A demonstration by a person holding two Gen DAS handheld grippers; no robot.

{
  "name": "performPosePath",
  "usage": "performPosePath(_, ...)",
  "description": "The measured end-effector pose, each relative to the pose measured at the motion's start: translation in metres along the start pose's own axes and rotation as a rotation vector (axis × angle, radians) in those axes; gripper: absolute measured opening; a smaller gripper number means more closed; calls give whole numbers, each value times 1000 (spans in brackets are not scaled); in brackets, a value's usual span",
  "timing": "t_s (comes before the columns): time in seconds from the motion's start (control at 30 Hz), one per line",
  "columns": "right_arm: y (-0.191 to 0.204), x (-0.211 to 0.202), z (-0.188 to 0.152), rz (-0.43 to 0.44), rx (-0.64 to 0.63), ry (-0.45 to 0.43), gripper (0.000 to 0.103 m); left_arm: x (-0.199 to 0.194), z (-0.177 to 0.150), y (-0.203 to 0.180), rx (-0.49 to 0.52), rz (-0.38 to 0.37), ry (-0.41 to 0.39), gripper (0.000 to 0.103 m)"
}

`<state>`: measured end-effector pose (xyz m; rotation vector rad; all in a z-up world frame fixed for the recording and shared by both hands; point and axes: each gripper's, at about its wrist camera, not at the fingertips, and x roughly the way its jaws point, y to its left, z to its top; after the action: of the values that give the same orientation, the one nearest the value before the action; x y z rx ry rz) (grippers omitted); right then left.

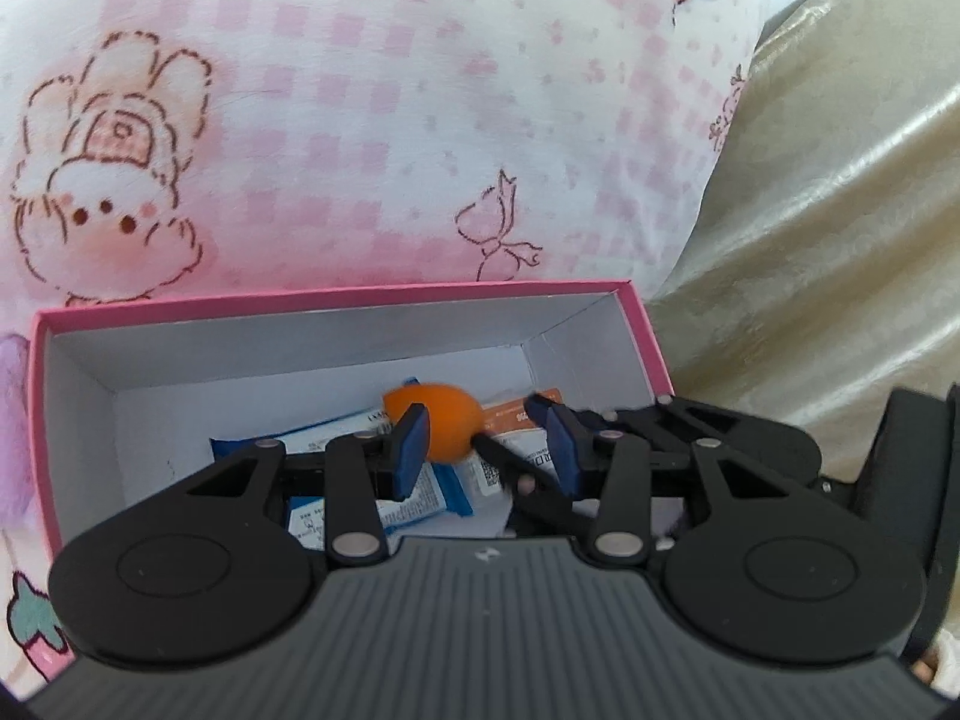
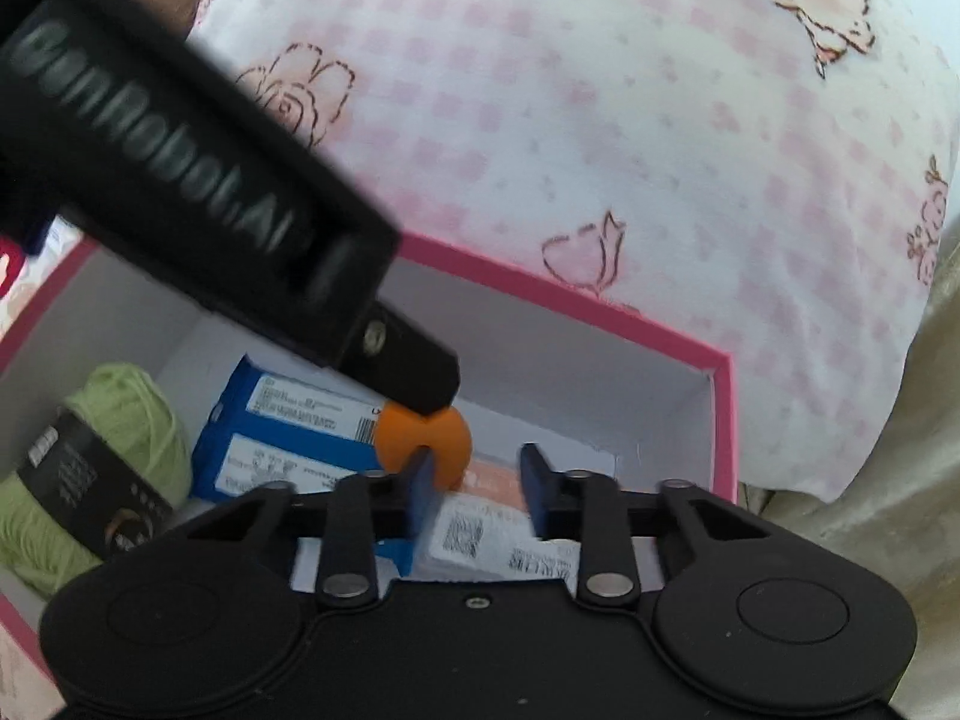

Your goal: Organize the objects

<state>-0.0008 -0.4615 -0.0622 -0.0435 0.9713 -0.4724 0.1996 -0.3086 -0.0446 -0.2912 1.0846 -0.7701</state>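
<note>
We find the orange ball (image 1: 441,423) in the pink box (image 1: 336,294), just past the left fingertips of both left hand-held gripper (image 1: 480,411) and right hand-held gripper (image 2: 477,456), both part-open and empty.

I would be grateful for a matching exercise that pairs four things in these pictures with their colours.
Things:
1. ball
2. yarn skein
3. box rim
4. bedsheet

Colours:
A. pink and white check
B. light green
C. orange
D. solid pink

Pairs: 1-C; 2-B; 3-D; 4-A
</note>
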Motion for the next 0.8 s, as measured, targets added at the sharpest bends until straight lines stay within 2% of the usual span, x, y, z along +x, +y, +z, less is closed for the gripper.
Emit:
performPosePath(0.07, 1, 3, 4, -58, -5, -7, 27, -4, -2, 1, 1, 7, -4, 41)
performPosePath(0.17, -1, 4, 7, -195, 6, -34, 27, -11, -3, 3, 3, 12, -14, 41)
performPosePath(0.23, -6, 3, 6, -227, 45, -37, 29, -13, -3, 3, 9, 19, -15, 41)
performPosePath(0.5, -4, -10, -1, -70, 104, -30, 36, -14, -7, 5, 8, 30, -4, 42)
performPosePath(0.63, -7, -27, -8, 83, 199, 10, 36, -23, -13, 4, 18, 49, 24, 42)
performPosePath(0.8, 0, -63, -20, 150, 289, -37, 37, -50, -25, 0, 61, 112, 52, 46)
